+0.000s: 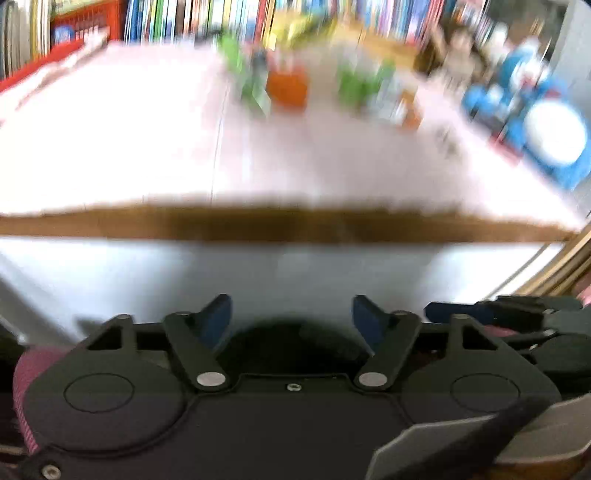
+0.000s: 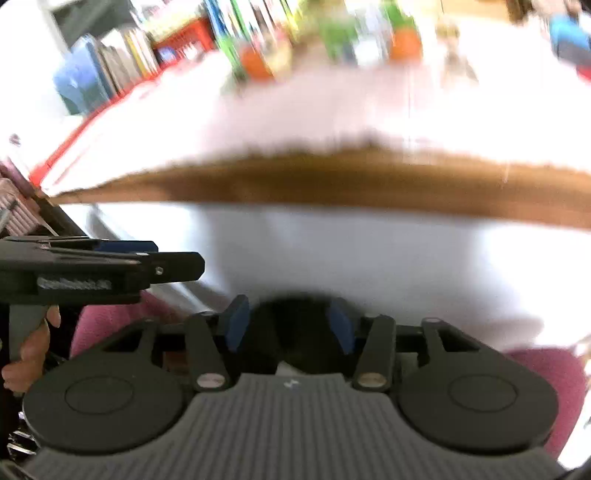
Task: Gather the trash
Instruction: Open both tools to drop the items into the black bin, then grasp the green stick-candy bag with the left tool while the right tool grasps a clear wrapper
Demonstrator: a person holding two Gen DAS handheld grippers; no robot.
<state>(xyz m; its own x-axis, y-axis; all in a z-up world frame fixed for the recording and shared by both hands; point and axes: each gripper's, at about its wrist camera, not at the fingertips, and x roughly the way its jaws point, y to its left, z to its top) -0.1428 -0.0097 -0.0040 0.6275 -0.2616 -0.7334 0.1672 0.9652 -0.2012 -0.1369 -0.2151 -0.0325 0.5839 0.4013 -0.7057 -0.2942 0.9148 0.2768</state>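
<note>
While both views are heavily smeared by motion blur, the layout is readable: a pale pink tabletop [image 1: 147, 140] with a brown wooden front edge [image 1: 295, 225] fills the middle of each frame, and white floor lies below that edge. At the far side of the table, top centre of the left wrist view, stands a cluster of small items, likely the trash: green cartons or packets [image 1: 354, 85], an orange box-like container [image 1: 287, 88] and pale wrappers just right of them; whether anything sits inside the orange container cannot be told, and no label or brand on them is legible. A red plastic crate [image 1: 85, 26] in the upper left and a row of colourful book spines [image 1: 221, 18] along the top carry print too blurred to read. A blue-and-white cartoon figure [image 1: 554, 133] stands at the right edge. The left gripper [image 1: 291, 314] has its blue-padded fingers [image 1: 218, 314] spread wide with nothing between them, well short of the cluster. The right gripper [image 2: 290, 321] likewise shows blue pads [image 2: 238, 325] parted and empty. In the right wrist view, the left gripper appears at the left edge, held by a hand [image 2: 33, 347], with pink fabric [image 2: 110, 325] beside it.
</note>
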